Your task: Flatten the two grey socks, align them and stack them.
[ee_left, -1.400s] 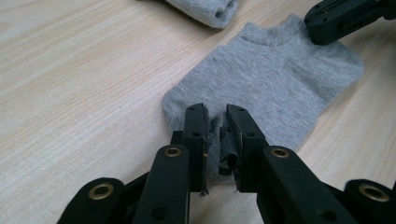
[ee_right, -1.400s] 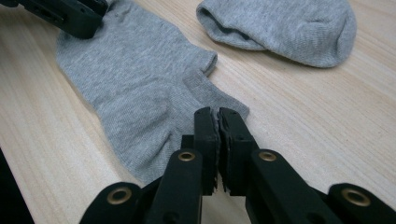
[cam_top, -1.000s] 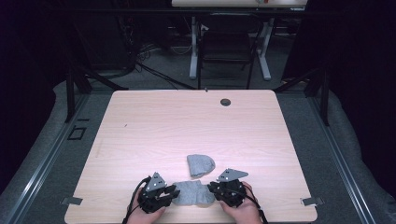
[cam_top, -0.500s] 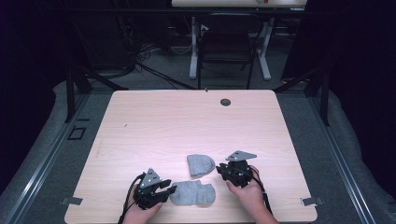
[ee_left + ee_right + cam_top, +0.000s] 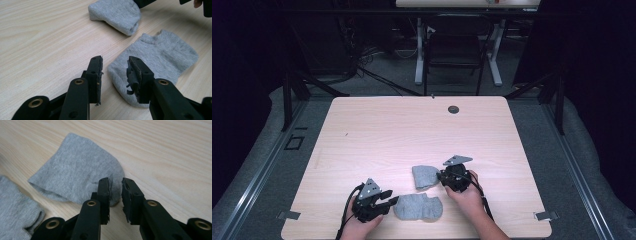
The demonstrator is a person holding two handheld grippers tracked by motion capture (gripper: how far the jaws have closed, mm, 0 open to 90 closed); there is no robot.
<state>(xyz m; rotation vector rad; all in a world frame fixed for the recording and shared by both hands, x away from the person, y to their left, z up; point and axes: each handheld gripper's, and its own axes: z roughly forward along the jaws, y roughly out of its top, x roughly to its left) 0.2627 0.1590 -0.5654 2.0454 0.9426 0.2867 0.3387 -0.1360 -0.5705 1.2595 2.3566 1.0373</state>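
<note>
Two grey socks lie on the wooden table [image 5: 382, 135] near its front edge. The folded sock [image 5: 424, 176] [image 5: 75, 172] [image 5: 117, 12] sits just behind the flat sock [image 5: 418, 207] [image 5: 160, 55] [image 5: 15, 207]. My left gripper [image 5: 394, 200] [image 5: 115, 62] is open, low over the table at the flat sock's left end, with nothing between its jaws. My right gripper [image 5: 440, 176] [image 5: 115, 181] is open by a narrow gap at the folded sock's right edge. Its left jaw is over the sock's rounded rim and the gap itself is bare.
A dark round hole [image 5: 453, 109] sits near the table's far edge. Beyond the table stand a chair [image 5: 456, 50] and white desk legs [image 5: 418, 50]. Bare wood stretches over the whole far half of the table.
The right gripper left the flat sock's right end and moved away from me to the folded sock. The left gripper drew back a little to the left, off the flat sock.
</note>
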